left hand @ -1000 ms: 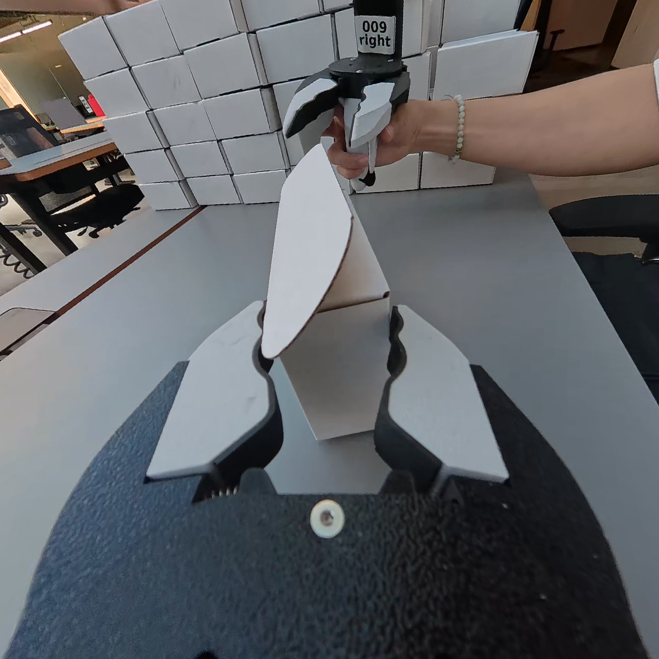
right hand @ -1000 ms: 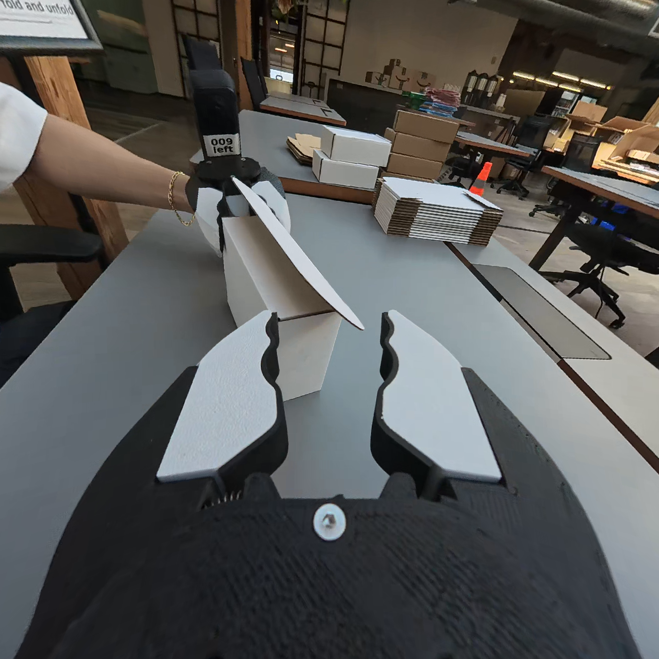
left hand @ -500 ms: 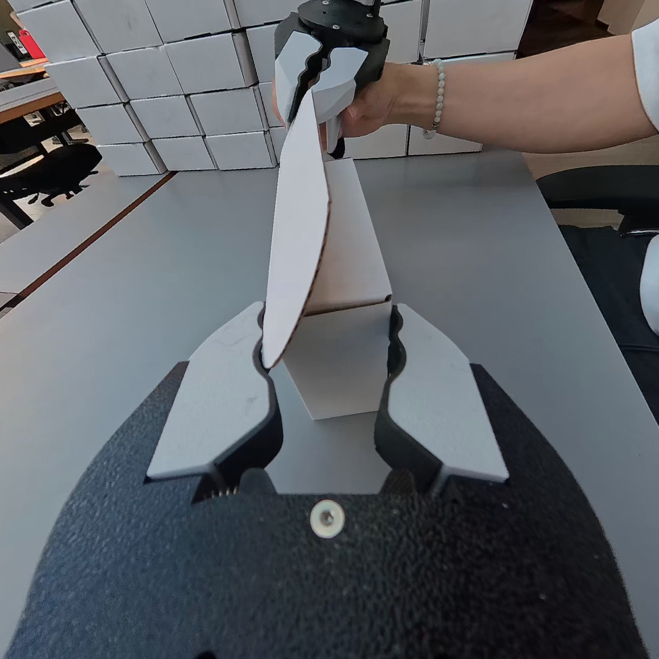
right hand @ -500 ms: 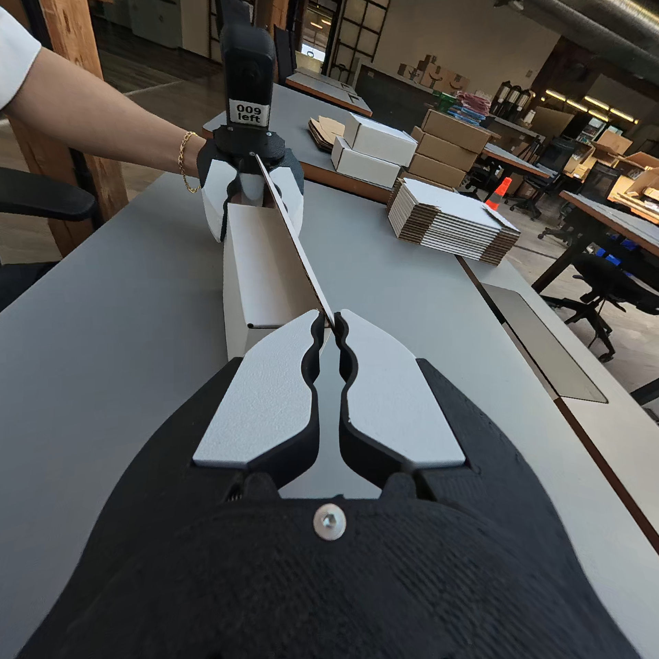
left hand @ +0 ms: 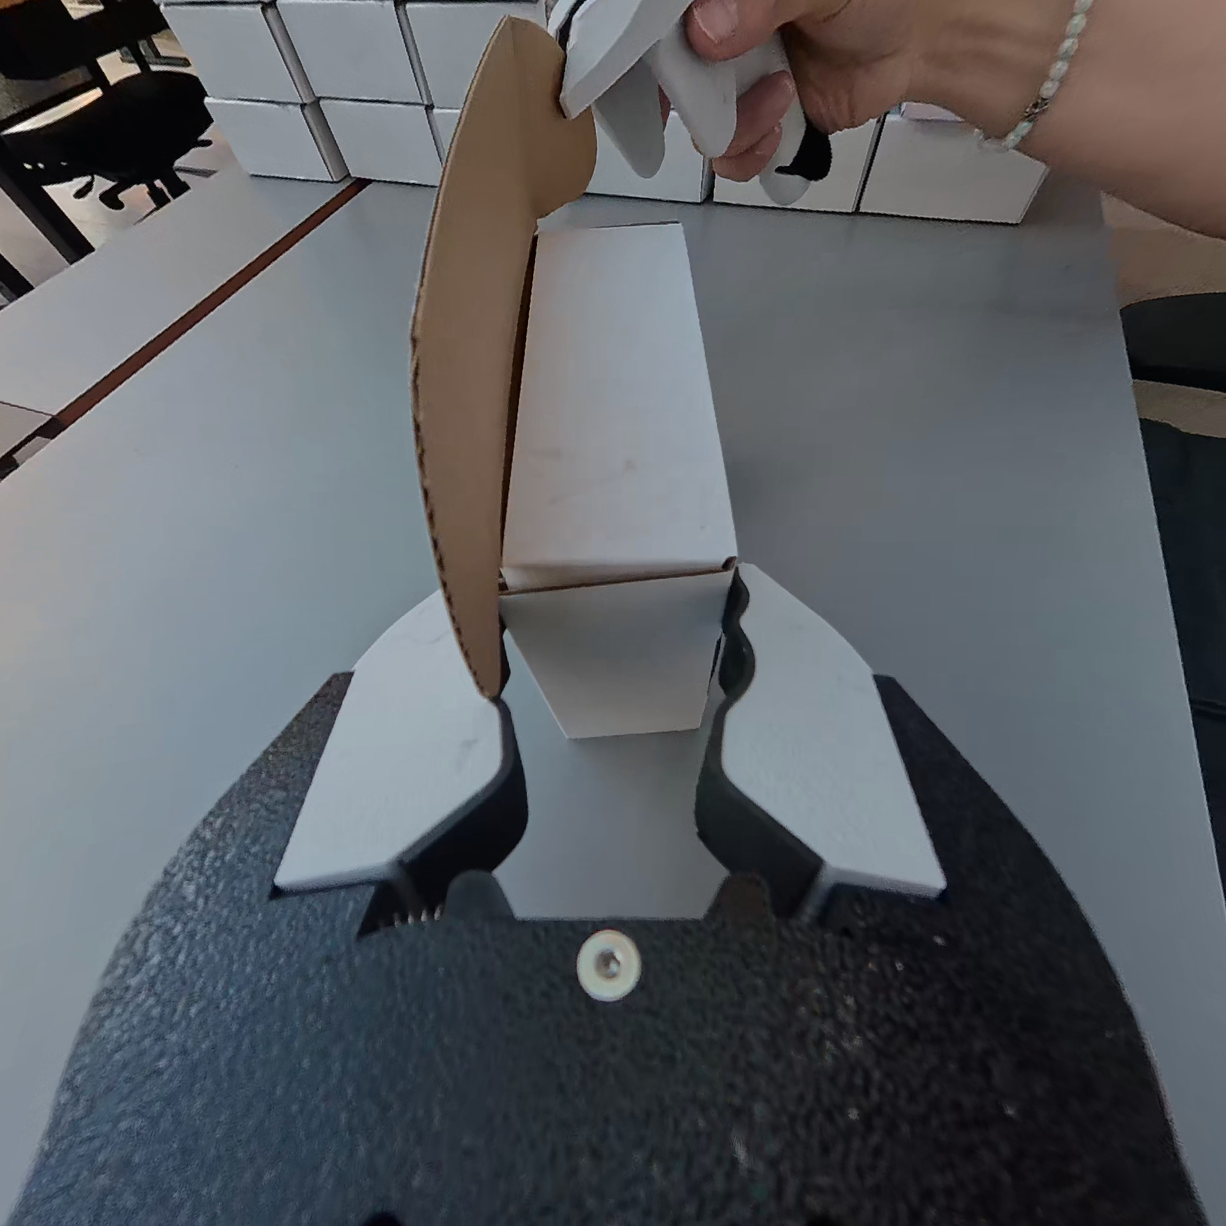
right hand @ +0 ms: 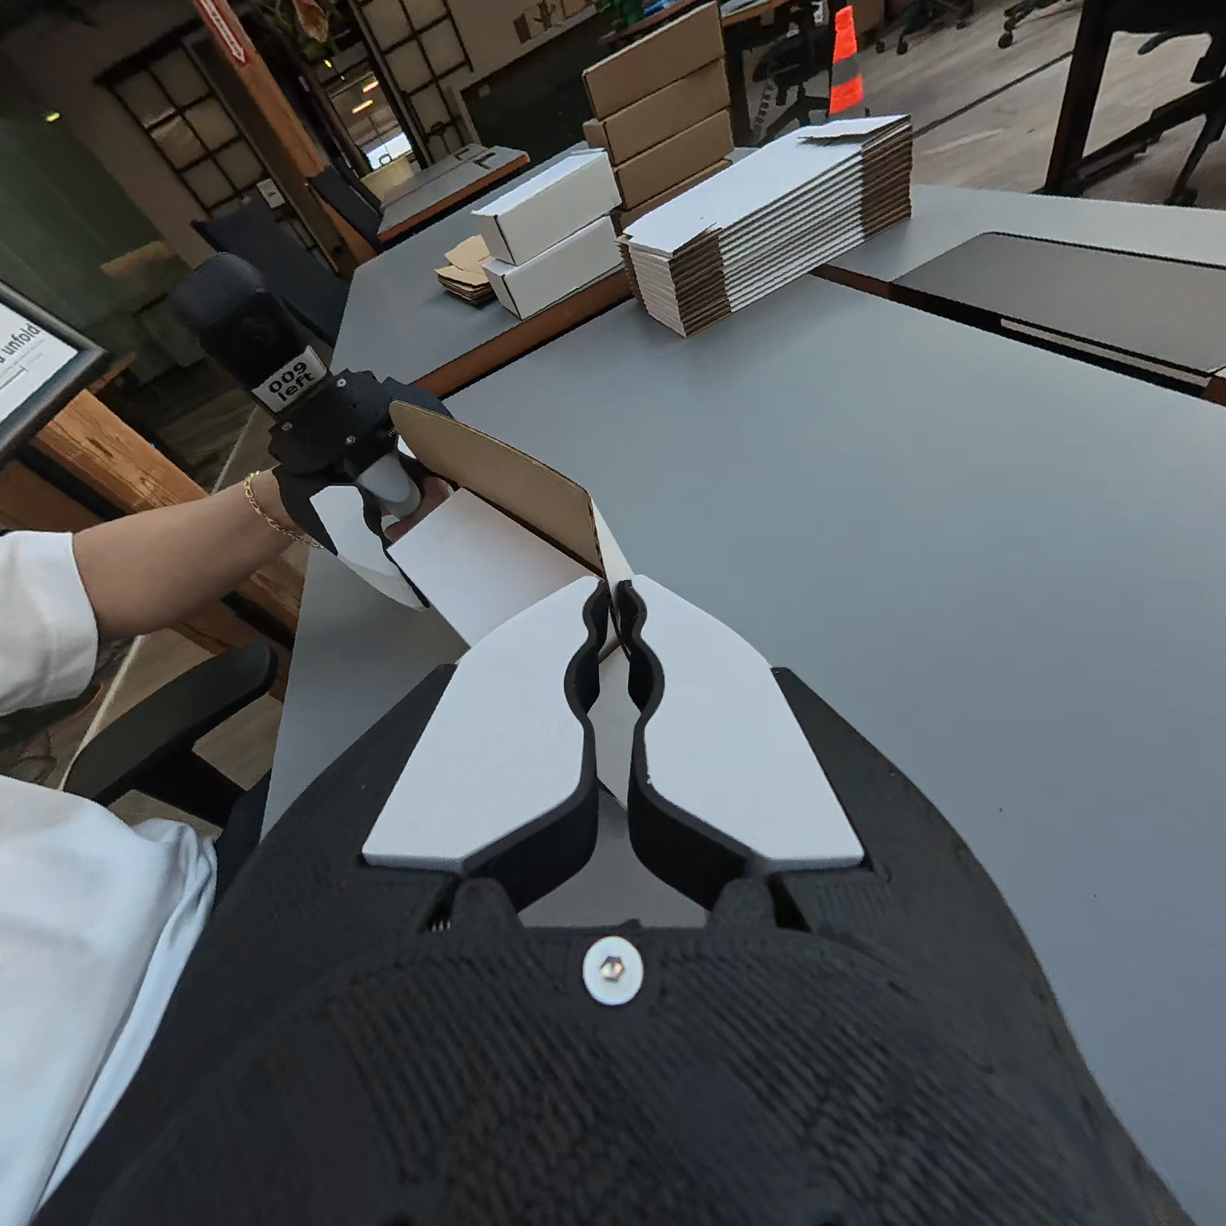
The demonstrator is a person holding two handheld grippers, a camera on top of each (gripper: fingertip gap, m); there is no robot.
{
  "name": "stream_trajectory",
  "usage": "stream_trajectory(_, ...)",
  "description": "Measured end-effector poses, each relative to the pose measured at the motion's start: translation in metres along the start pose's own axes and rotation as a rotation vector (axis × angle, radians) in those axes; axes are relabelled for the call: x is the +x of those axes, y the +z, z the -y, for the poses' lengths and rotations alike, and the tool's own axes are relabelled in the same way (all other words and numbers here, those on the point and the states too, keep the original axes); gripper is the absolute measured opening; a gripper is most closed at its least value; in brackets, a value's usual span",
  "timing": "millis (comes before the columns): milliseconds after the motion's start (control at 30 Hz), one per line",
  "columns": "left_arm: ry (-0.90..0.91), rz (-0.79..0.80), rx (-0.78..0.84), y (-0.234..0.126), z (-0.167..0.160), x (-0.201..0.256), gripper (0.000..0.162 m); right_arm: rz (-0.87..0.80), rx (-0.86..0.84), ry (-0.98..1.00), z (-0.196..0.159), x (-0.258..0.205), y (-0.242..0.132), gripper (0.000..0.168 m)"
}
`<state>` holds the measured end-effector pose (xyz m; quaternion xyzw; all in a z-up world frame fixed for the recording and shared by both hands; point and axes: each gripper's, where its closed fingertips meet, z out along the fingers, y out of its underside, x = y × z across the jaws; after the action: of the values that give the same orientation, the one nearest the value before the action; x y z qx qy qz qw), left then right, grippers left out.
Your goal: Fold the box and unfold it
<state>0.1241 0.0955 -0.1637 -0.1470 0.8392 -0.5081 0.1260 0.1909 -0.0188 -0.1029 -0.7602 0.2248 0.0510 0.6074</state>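
While lengthwise between grippers, box (left hand: 617, 411) upright-flapped.

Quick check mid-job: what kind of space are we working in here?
Probably an open-plan office or workshop used for box-folding work: a wall of folded white boxes, a stack of flat box blanks, and grey desks with office chairs.

Between the white-faced, black-edged fingers (left hand: 816, 743) of the left gripper (left hand: 613, 663) stood a white box (left hand: 617, 438). Its raised flap (left hand: 477, 345), pinched at the right gripper's (right hand: 613, 597) fingertips, showed plain brown inside. The table (left hand: 929, 464) beneath the fingers was grey. Beyond them lay white-and-brown flat cardboard stacks (right hand: 769, 225).
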Motion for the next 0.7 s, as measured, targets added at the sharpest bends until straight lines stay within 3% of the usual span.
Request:
stream_trajectory(267, -0.038, 0.045, -0.039, 0.0051, 0.0008, -0.0026, 0.062, -0.056, 0.086, 0.122, 0.0018, 0.0032, 0.0042, 0.005)
stream_trajectory(700, -0.054, 0.058, -0.027, 0.0066, 0.0017, -0.0037, 0.062, -0.12, 0.184, 0.129, -0.0023, 0.0021, 0.0088, 0.007)
